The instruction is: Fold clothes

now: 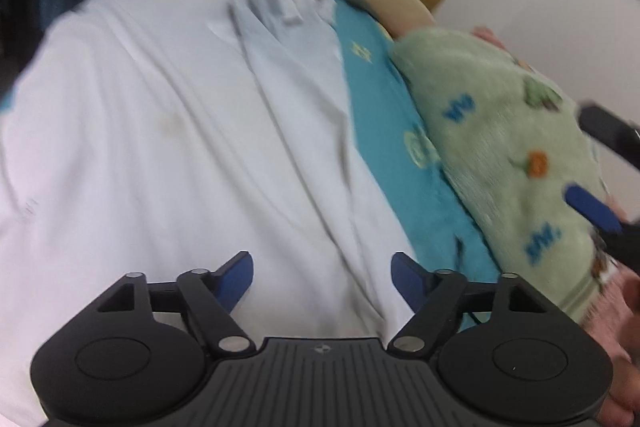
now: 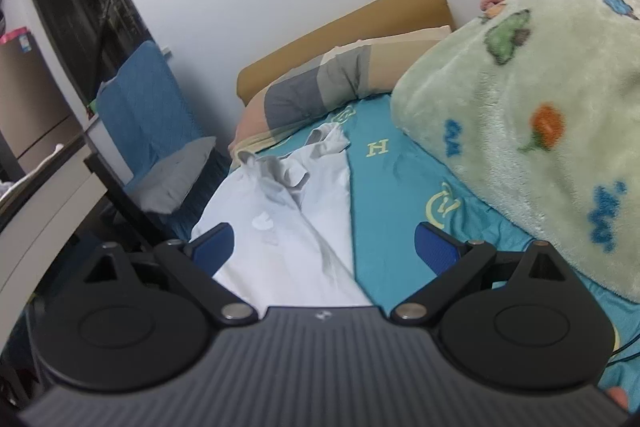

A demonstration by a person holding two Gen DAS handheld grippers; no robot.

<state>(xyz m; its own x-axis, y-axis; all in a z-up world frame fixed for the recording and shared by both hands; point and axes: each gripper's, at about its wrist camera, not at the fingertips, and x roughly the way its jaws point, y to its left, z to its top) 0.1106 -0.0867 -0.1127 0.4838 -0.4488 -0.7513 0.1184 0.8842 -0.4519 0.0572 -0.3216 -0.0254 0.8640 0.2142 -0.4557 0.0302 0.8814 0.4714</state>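
Note:
A white shirt-like garment lies spread and creased on the teal bed sheet, its collar end bunched toward the pillow. My left gripper hovers over it, open, with cloth below the jaws but nothing pinched. In the right wrist view the same garment runs away from me along the sheet, and my right gripper stands open above its near edge, holding nothing. At the right edge of the left wrist view one blue fingertip of the right gripper shows over the blanket.
A fluffy green patterned blanket is heaped on the right of the bed. A striped pillow and a yellow headboard lie beyond the garment. A blue padded chair and a desk stand left of the bed.

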